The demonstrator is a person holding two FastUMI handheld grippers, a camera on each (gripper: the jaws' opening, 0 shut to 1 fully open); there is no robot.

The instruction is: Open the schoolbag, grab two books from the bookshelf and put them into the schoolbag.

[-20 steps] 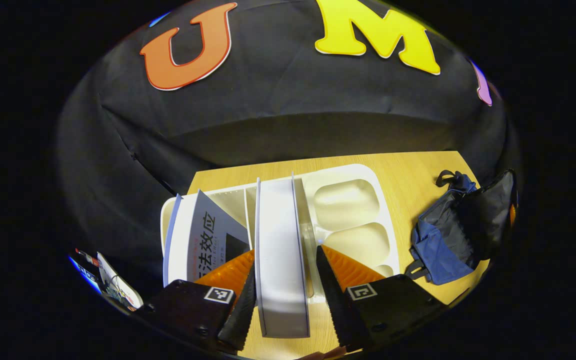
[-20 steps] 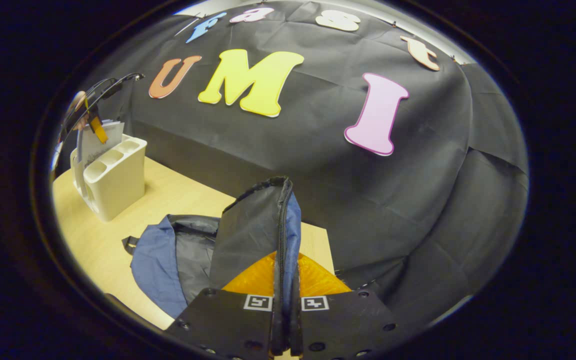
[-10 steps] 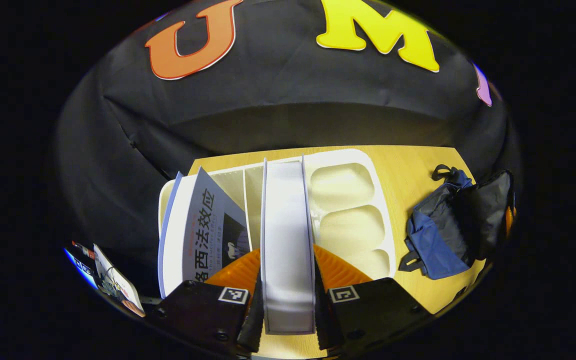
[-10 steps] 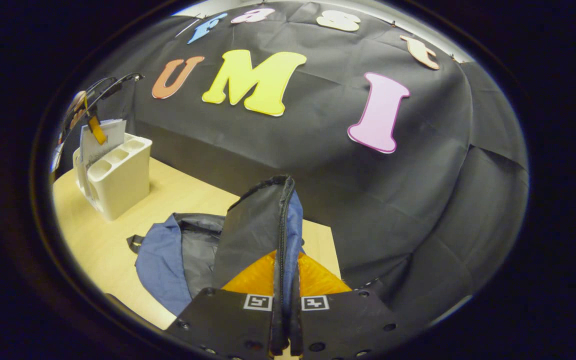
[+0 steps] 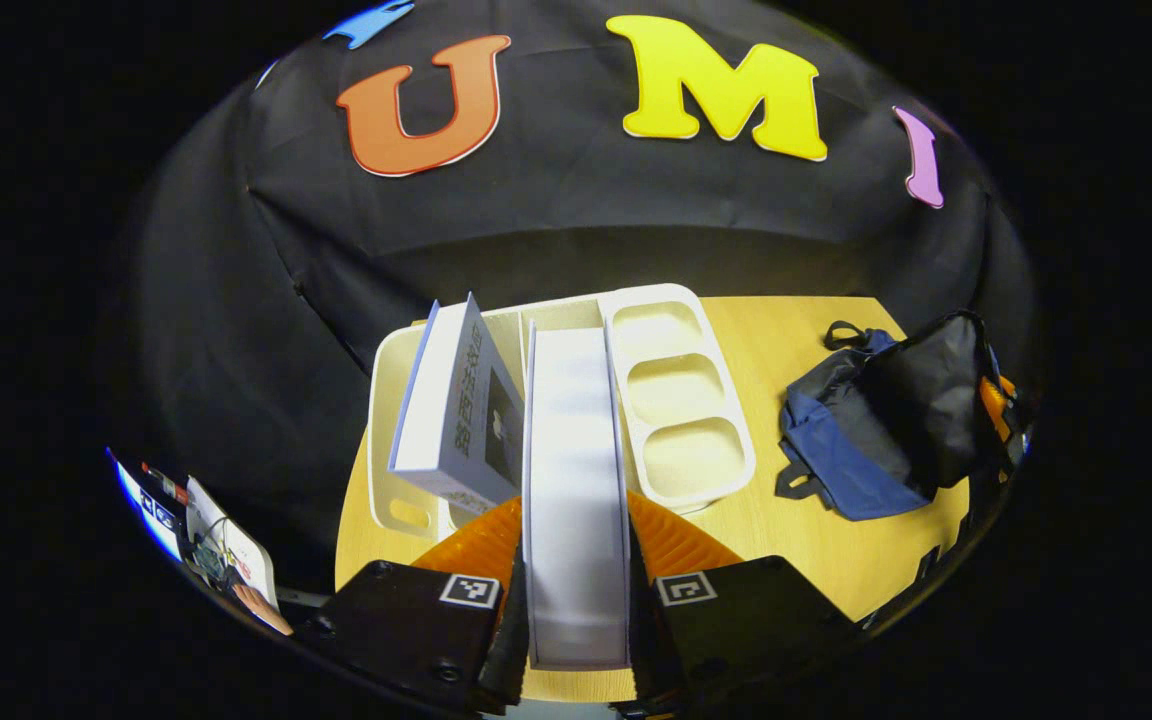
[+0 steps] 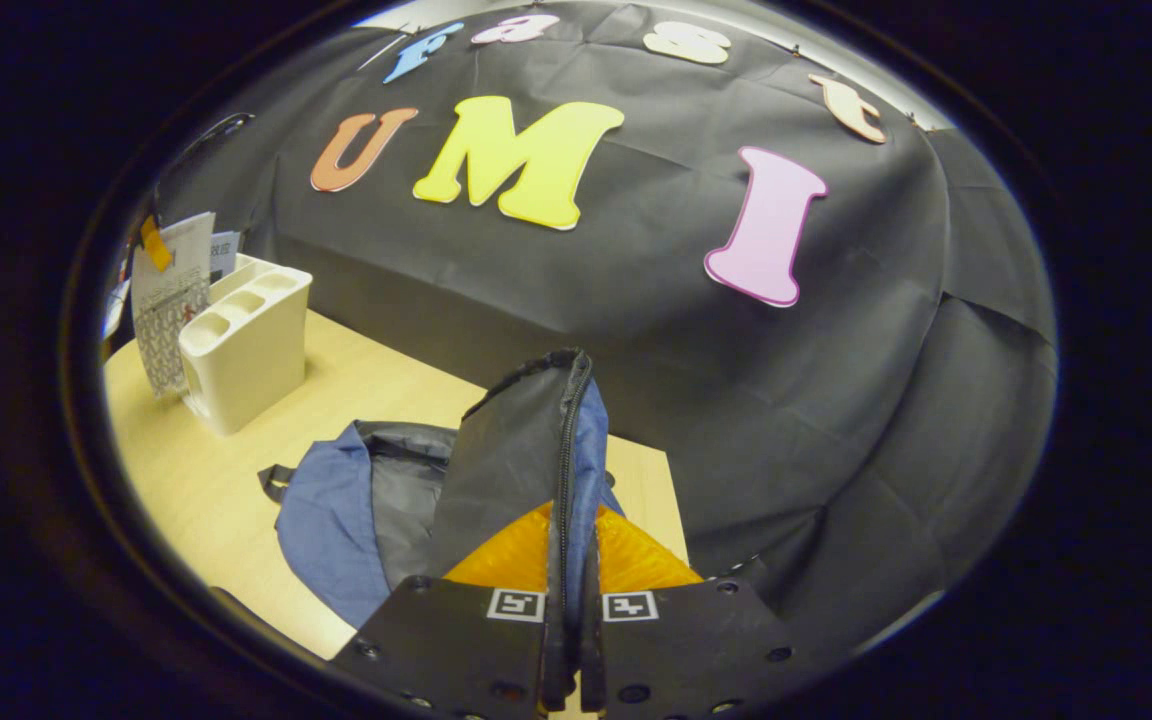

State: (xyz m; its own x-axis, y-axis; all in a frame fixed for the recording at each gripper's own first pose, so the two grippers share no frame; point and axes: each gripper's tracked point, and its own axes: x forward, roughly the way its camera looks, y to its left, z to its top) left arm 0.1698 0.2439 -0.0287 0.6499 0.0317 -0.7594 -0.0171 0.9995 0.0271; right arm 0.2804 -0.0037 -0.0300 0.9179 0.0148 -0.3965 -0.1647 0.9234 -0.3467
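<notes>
— White pages fill the gap between the left gripper [image 5: 576, 600]'s fingers: a book [image 5: 576, 470], fore-edge toward the camera, runs straight ahead from the tips, and both fingers press against its covers.

— And past it?

— Beyond the fingertips stands the cream bookshelf [image 5: 676, 400] on the wooden table [image 5: 836, 560]. A second book [image 5: 456, 410] leans in the shelf's slot just off the left finger, tilted, its grey cover showing. Three hollow compartments lie ahead of the right finger.

— Where is the schoolbag?

— Well off to the right-finger side in the left gripper view, the schoolbag [image 5: 886, 420] lies on the table, blue and black, one flap lifted.

— Lifted by what?

— The right gripper [image 6: 566, 640]. Its fingers are closed tight on the bag's zipper edge [image 6: 564, 480], which rises upright from between the tips. Blue and dark fabric slumps to the left-finger side, and farther that way stands the bookshelf, the held book hanging just beside it.
</notes>
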